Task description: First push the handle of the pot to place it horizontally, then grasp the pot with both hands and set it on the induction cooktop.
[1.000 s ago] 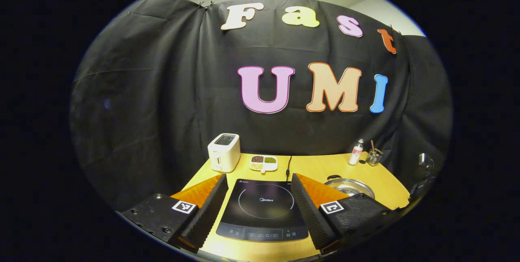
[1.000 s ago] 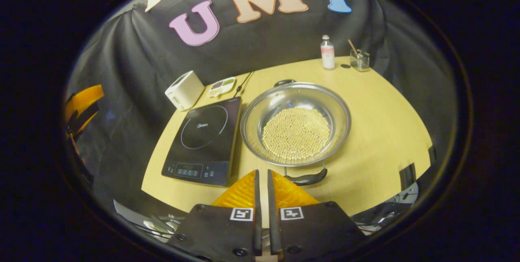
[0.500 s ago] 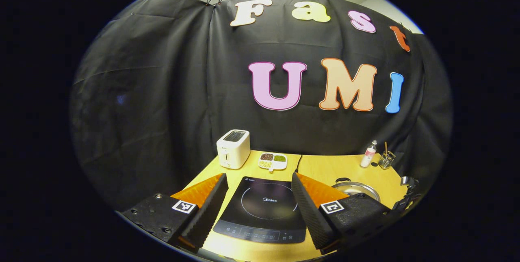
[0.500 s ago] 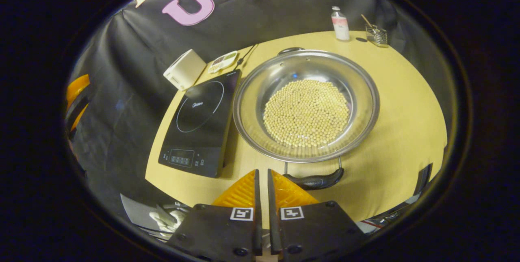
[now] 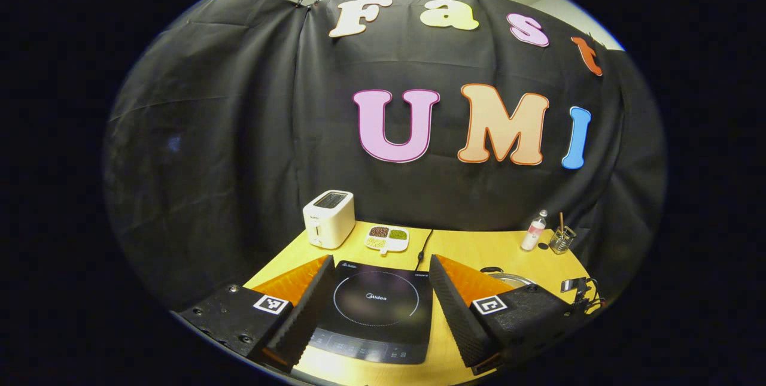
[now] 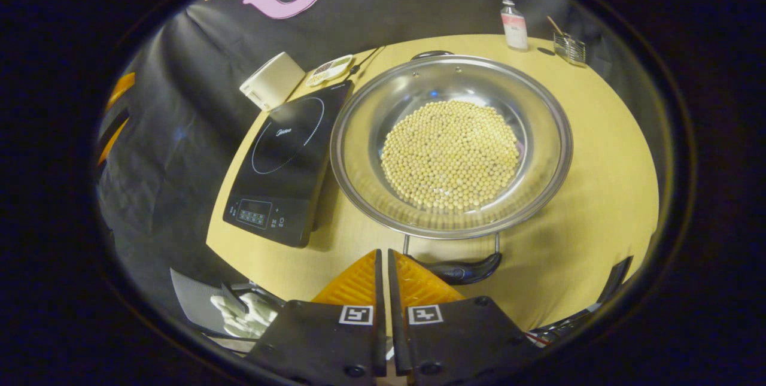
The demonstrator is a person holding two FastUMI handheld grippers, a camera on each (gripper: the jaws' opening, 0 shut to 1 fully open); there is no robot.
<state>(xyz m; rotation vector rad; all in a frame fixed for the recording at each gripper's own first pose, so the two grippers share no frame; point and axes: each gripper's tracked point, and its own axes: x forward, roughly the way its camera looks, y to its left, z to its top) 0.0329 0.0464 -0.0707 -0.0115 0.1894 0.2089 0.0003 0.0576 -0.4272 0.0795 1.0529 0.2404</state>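
My left gripper [image 5: 379, 308] is spread wide over the induction cooktop [image 5: 374, 308], the pot's rim [image 5: 508, 279] peeking past its right finger. My right gripper [image 6: 384, 272], fingers pressed together on nothing, sits nearer: the pot's near handle [image 6: 461, 269] lies crosswise just ahead and right of its tips, the soybean-filled pot [image 6: 450, 146] beyond, beside the cooktop

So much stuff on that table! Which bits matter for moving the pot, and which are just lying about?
For the job:
pot of beans
its near handle
induction cooktop
right gripper, shut
left gripper, open

Lying about:
toaster
divided snack dish
small bottle
glass jar with sticks
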